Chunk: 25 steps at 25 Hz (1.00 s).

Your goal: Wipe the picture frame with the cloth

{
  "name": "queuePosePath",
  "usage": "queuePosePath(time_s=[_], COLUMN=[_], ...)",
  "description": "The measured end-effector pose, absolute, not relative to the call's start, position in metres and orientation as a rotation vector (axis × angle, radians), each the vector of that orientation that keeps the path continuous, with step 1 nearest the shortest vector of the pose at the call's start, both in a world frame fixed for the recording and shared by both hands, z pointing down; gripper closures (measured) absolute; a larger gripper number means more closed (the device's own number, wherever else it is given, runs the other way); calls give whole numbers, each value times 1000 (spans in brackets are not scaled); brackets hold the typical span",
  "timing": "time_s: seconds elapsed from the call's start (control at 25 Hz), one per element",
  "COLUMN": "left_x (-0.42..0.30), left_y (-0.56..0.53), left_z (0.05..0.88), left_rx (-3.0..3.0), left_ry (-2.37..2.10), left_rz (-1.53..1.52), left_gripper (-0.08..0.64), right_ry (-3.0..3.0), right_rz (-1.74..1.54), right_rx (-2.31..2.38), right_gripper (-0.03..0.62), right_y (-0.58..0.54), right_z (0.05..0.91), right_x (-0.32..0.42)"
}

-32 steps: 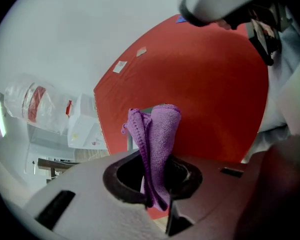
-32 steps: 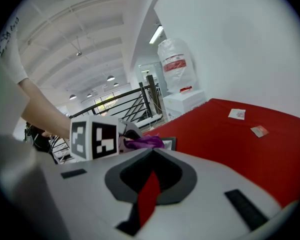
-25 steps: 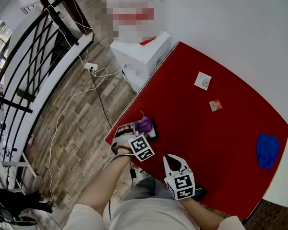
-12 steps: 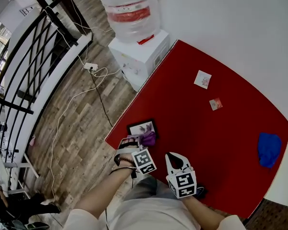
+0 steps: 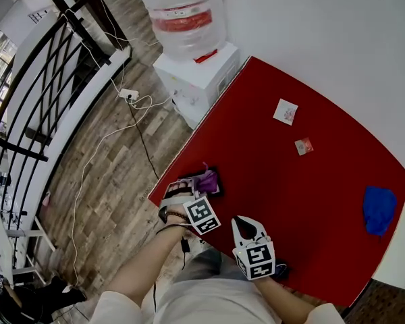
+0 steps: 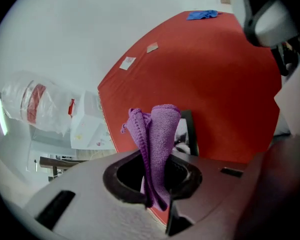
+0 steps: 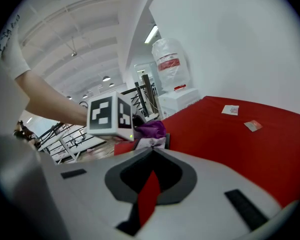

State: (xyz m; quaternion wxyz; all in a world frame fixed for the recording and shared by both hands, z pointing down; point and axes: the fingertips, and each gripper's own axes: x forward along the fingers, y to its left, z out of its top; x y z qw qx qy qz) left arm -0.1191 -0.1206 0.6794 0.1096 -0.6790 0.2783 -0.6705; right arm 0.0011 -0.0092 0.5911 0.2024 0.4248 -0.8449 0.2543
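Frame (image 6: 188,126) under cloth (image 6: 160,134) in left tool (image 6: 157,184)

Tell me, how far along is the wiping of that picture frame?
Picked up: the left hand-held gripper grips the purple cloth. Under way: the cloth sits over the picture frame. Left: how much is wiped can't be told; the right hand-held gripper hangs empty.

Purple cloth (image 6: 157,134), red table (image 5: 290,201), blue rag (image 5: 377,210)
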Motion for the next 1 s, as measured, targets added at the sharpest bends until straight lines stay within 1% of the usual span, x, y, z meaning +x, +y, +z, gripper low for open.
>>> queuePosePath(time_s=[0.16, 0.44, 1.0], left_x=[-115, -114, -87], left_y=[-145, -142, -61], left_z=[688, 702, 701], left_rx=[-1984, -1959, -2047], left_ry=[855, 803, 624], left_rz=[-1989, -2035, -2023], left_gripper=[500, 499, 500], right_ry=[-2346, -2320, -2341], right_rz=[722, 736, 742], right_rx=[1205, 1237, 1202], right_gripper=[589, 589, 589], right_y=[-4, -6, -11], right_z=[590, 593, 596], right_x=[6, 20, 9])
